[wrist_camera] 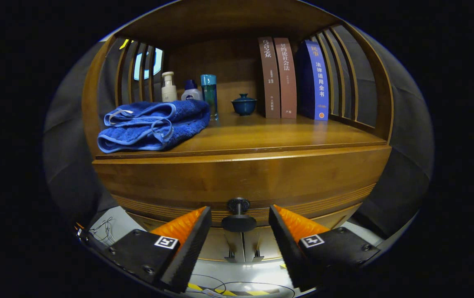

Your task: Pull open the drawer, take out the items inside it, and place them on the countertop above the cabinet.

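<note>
A wooden cabinet stands straight ahead, with its drawer front (241,178) closed below the countertop (270,134). A black round knob (238,217) sticks out from the lower middle of the drawer. My gripper (240,236) is open, its orange-and-black fingers (187,231) on either side of the knob and apart from it. The knob sits in the gap between the fingertips. What lies inside the drawer is hidden.
On the countertop, a folded blue towel (154,124) lies at the left. Behind it stand small bottles (168,87) and a teal tube (209,95), then a lidded blue cup (244,104) and upright books (290,78). Cables (104,227) lie on the floor below.
</note>
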`<state>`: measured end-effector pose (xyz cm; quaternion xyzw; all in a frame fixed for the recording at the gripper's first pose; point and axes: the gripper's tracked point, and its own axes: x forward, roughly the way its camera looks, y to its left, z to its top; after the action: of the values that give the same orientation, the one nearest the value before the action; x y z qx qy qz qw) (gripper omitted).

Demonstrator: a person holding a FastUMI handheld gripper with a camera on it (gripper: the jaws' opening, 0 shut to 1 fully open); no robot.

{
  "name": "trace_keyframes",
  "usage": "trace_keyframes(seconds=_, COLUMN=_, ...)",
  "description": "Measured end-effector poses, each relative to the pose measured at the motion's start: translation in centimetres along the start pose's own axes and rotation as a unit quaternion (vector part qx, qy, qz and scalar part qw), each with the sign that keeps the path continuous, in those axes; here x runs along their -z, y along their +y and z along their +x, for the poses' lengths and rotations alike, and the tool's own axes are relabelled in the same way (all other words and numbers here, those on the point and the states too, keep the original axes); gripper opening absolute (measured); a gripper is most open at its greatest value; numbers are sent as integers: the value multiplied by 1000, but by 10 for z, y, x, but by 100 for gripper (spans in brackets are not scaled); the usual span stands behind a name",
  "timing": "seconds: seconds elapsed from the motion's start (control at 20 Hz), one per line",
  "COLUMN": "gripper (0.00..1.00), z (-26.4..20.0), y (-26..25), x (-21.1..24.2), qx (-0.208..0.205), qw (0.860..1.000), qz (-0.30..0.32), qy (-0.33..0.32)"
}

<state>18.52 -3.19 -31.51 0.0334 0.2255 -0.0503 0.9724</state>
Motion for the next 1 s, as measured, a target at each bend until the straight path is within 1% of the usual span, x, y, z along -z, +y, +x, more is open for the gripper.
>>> trace_keyframes(seconds=0.05, gripper=78, z=-4, y=4, x=-1, qx=-9, qw=1000, qz=3, qy=0)
trace_keyframes(seconds=0.1, gripper=64, z=8, y=4, x=4, qx=-1, qw=1000, qz=-3, qy=-3)
trace_keyframes(seconds=0.15, gripper=50, z=-1, y=0, x=-2, qx=3, qw=1000, qz=-6, qy=-5)
trace_keyframes(seconds=0.2, gripper=47, z=4, y=0, x=1, qx=4, qw=1000, qz=-8, qy=-3)
trace_keyframes(seconds=0.25, gripper=44, z=-1, y=1, x=-1, qx=5, qw=1000, qz=-7, qy=-4)
trace_keyframes(seconds=0.3, gripper=39, z=10, y=1, x=7, qx=4, qw=1000, qz=-7, qy=-2)
trace_keyframes(seconds=0.35, gripper=34, z=1, y=1, x=0, qx=3, qw=1000, qz=-11, qy=1)
trace_keyframes(seconds=0.45, gripper=34, z=1, y=1, x=0, qx=2, qw=1000, qz=-17, qy=3)
trace_keyframes(seconds=0.6, gripper=34, z=-1, y=1, x=2, qx=2, qw=1000, qz=-10, qy=13)
trace_keyframes(seconds=0.7, gripper=34, z=-7, y=1, x=5, qx=3, qw=1000, qz=-18, qy=20)
trace_keyframes(seconds=1.0, gripper=34, z=-50, y=1, x=23, qx=1, qw=999, qz=-23, qy=34)
